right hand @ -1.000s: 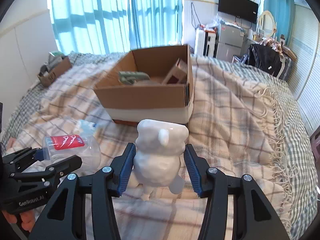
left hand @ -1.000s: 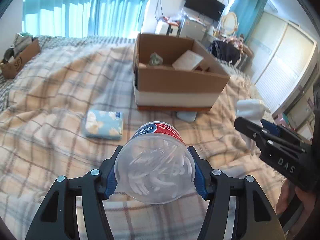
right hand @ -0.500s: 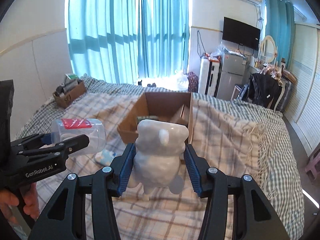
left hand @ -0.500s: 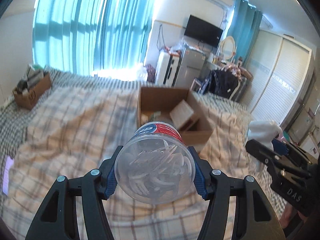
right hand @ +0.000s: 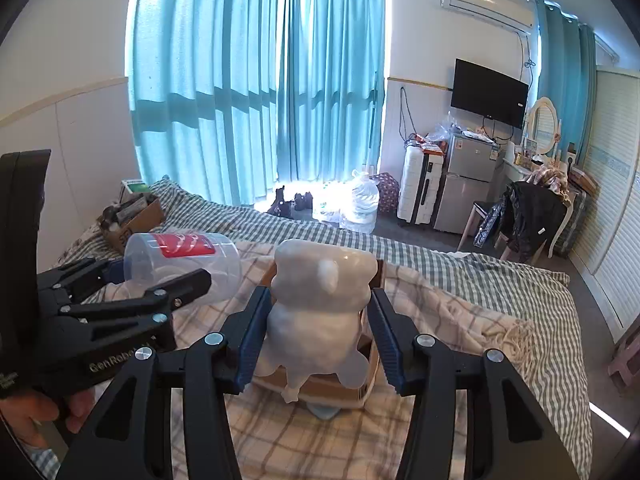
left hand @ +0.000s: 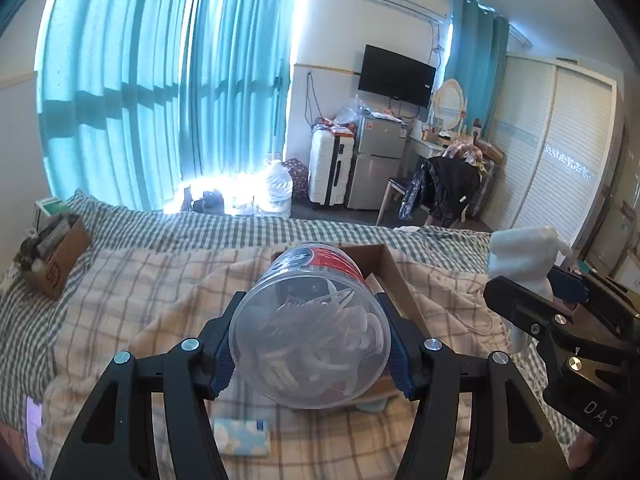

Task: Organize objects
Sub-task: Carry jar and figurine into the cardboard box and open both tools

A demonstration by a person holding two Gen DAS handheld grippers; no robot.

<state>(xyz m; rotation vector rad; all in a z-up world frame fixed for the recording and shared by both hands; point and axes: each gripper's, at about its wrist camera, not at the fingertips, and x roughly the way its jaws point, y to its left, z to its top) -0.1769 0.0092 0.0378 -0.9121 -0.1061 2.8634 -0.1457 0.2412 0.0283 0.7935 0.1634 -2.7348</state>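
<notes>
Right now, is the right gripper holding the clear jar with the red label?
No, the right gripper holds a white figurine; the clear jar is in the left gripper.

Clear glossy plastic jar (left hand: pixel 310 336), smooth white figurine (right hand: pixel 322 312), woven checked blanket (left hand: pixel 132 288).

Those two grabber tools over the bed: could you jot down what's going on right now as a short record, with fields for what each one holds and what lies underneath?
left gripper: shut on the clear plastic jar, red label, white pieces inside
right gripper: shut on the white bear figurine
height: both held up above the bed
cardboard box: open, on the plaid blanket, beyond and below both held things
tissue pack: blue, lying on the blanket below the jar
small box: at the bed's far left corner, filled with oddments
</notes>
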